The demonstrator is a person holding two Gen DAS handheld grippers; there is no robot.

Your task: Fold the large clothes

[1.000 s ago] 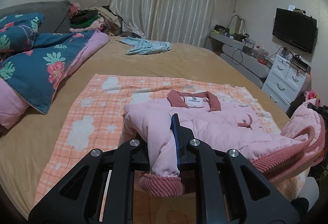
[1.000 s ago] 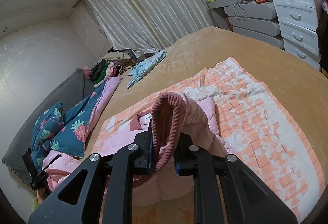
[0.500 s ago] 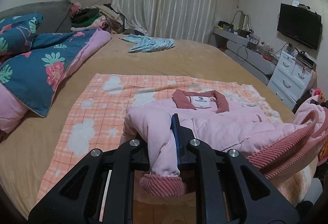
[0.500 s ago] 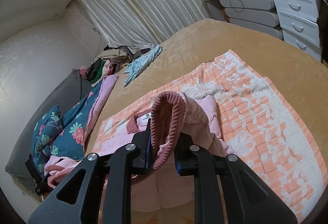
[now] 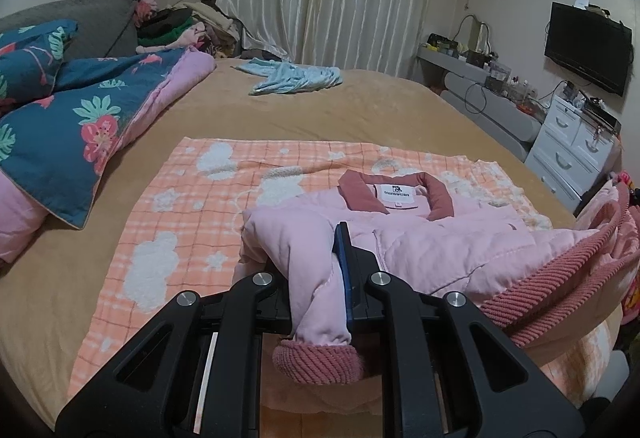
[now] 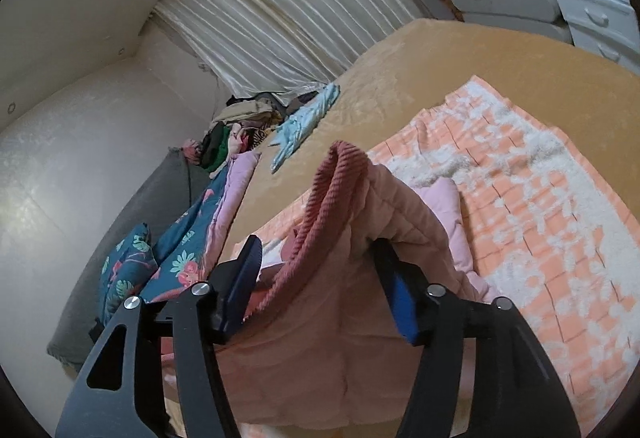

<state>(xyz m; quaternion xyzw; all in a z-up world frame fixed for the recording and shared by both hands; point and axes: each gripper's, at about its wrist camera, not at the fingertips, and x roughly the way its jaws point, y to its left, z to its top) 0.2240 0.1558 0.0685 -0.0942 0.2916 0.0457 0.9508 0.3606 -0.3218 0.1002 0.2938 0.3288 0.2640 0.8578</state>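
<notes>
My left tongs (image 5: pixel 320 270) clamp the sleeve (image 5: pixel 308 278) of the pink jacket (image 5: pixel 420 242), which lies ahead on the checked blanket (image 5: pixel 180 230), so I can fold it inward, while my right tongs (image 6: pixel 320 298) gape, hem (image 6: pixel 332 189) draped loose between them.

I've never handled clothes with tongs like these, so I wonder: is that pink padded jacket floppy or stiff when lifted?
Probably floppy: the pink padded jacket sags where its sleeve hangs from the left gripper. Its quilted padding likely makes it bulky yet light. It drapes over the open right gripper, so it could slip off.
</notes>
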